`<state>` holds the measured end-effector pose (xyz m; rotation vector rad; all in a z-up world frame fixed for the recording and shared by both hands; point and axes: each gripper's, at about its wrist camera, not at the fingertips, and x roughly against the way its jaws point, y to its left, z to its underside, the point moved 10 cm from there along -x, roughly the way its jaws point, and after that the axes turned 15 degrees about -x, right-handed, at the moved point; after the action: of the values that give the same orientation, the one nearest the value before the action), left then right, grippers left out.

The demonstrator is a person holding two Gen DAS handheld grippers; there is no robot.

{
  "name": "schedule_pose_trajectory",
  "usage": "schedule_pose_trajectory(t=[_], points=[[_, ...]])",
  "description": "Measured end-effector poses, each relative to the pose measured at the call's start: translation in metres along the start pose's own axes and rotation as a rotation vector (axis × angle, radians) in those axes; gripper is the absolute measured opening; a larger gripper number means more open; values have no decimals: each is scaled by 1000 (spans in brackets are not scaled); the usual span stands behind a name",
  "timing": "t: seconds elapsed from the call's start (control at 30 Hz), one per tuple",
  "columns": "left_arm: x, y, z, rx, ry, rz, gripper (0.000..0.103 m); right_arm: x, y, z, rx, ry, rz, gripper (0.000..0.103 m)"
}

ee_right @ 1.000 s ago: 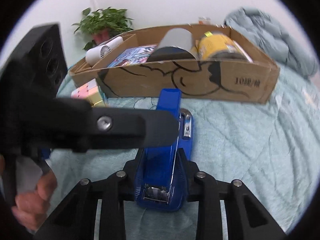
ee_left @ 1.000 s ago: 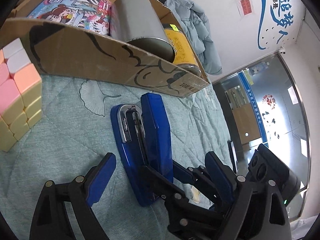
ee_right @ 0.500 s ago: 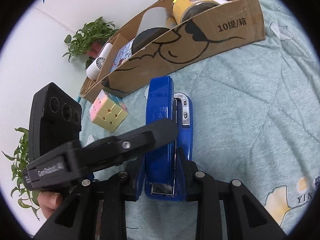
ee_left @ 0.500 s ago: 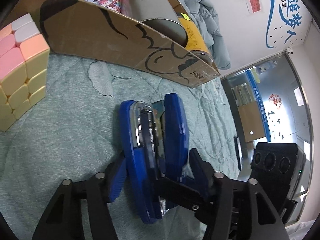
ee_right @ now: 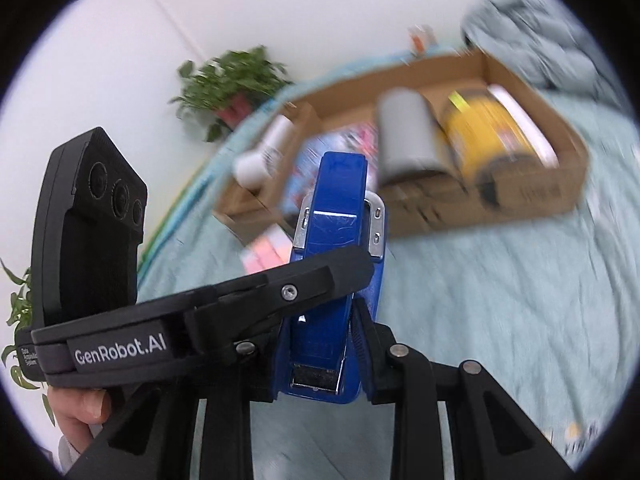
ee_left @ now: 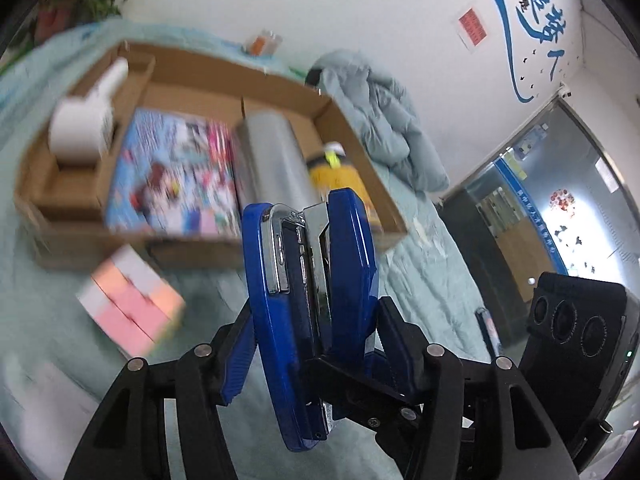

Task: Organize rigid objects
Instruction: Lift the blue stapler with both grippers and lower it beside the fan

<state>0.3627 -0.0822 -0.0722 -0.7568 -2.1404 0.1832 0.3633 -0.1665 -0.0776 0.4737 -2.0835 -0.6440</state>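
The glossy blue metal-and-plastic stapler (ee_left: pixel 310 320) hangs in the air above the pale green quilted bed (ee_right: pixel 500 300), just short of the open cardboard box (ee_left: pixel 168 236). Both grippers clamp it: the left gripper (ee_left: pixel 316 344) pinches across its flat sides, the right gripper (ee_right: pixel 322 344) squeezes its hinge end, probably to keep it from pivoting. The box already holds a grey cylinder (ee_left: pixel 272 160) and a yellow can (ee_right: pixel 484 136); a pastel puzzle cube (ee_left: pixel 132 300) lies outside, beside the front wall.
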Motion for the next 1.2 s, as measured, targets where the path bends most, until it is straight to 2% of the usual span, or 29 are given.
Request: schedule_pose_trajectory(t=[0.17,0.27,0.47,0.63,0.77,0.87,0.93,1.0,1.1,1.2], points=[[29,24,-54,-53,-50,-47,52,-14,35,-38,57,-19,-48,27],[31,46,-87,-48,-63,-34,52,-27,50,-63,80,-36,-50,27],[26,98,-116,-16,-43,-25,51,-60,61,-94,80,2,-43,27],[1,137,-116,45,-6,-4,51,-91,54,-96,86,53,-21,27],[-29,160,-91,84,68,5,50,-118,39,-85,50,106,12,27],[-48,173,-70,102,128,-9,49,-137,19,-70,-3,154,91,27],[-45,175,-69,96,103,2,49,-140,12,-70,-33,135,117,27],[-36,177,-73,81,74,-22,52,-141,8,-69,-61,141,179,27],[-20,178,-78,78,35,-32,52,-146,13,-64,-39,141,200,28],[-3,178,-78,67,9,-77,52,-148,17,-65,-38,148,200,28]])
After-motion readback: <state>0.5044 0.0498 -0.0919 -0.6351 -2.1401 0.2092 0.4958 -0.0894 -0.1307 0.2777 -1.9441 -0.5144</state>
